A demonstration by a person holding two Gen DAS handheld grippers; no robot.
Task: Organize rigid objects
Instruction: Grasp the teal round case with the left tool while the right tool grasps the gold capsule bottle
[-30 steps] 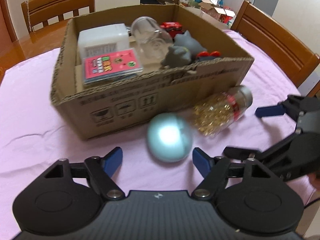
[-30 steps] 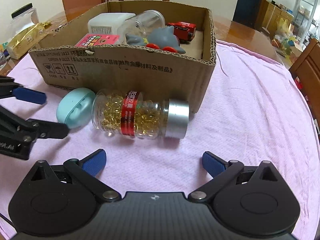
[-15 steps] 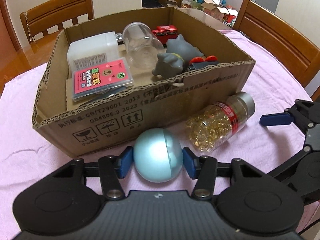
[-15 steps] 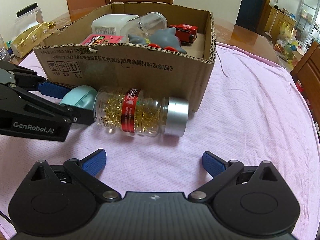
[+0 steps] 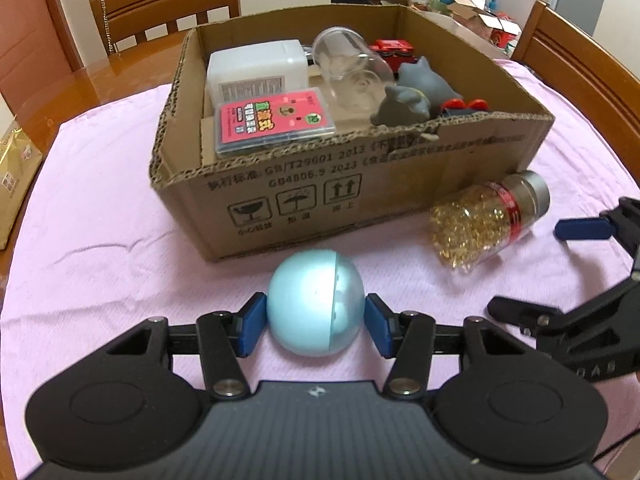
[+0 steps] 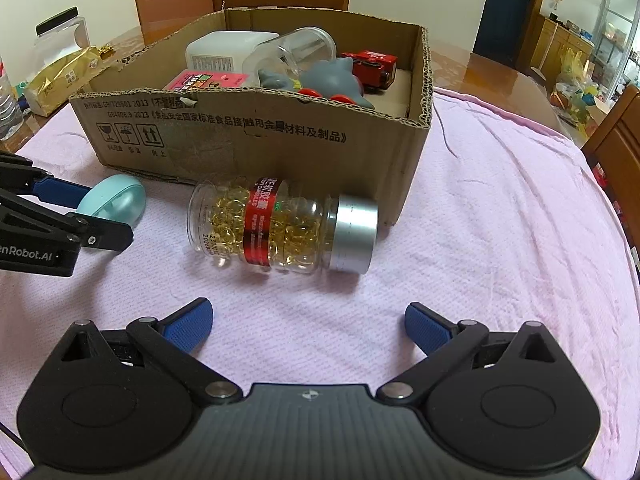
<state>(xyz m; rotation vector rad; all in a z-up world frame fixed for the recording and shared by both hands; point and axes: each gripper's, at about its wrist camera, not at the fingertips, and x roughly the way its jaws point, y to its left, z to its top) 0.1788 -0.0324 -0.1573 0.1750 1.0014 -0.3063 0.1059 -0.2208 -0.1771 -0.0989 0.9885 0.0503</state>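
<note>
left gripper: my left gripper (image 5: 315,330) is clamped on the teal egg-shaped case (image 5: 316,308); both blue pads (image 5: 253,329) press its sides, so the jaws stand only as wide as the case. The jaws have just been closing, with the case between them.
teal case place: on the pink cloth (image 5: 100,216), just in front of the cardboard box's (image 5: 360,184) near wall, a thin strip of cloth between them. I can't tell if it's lifted or resting.
right gripper: my right gripper (image 6: 308,326) is spread wide, nothing between its fingers; bare cloth under the gap.
capsule bottle: capsule bottle (image 6: 280,226) lies on its side ahead of the right gripper, silver cap toward the box's right corner, near the wall; touching or not, can't tell.
box: open top, torn corrugated rim. Inside are a white container (image 5: 256,68), pink card pack (image 5: 274,120), clear jar (image 5: 348,68) on its side, grey toy (image 5: 416,96), and red toy car (image 5: 394,50). The left and middle are packed; in the right wrist view there is bare floor at the box's right end.
open room: wide bare cloth to the left of the box and to the right of it out to the table edge. Between the case and the bottle there's a clear gap.
edges: wooden chairs (image 5: 168,4) at the far and right table edges; gold packet (image 6: 60,76) on bare wood past the cloth's left edge.
</note>
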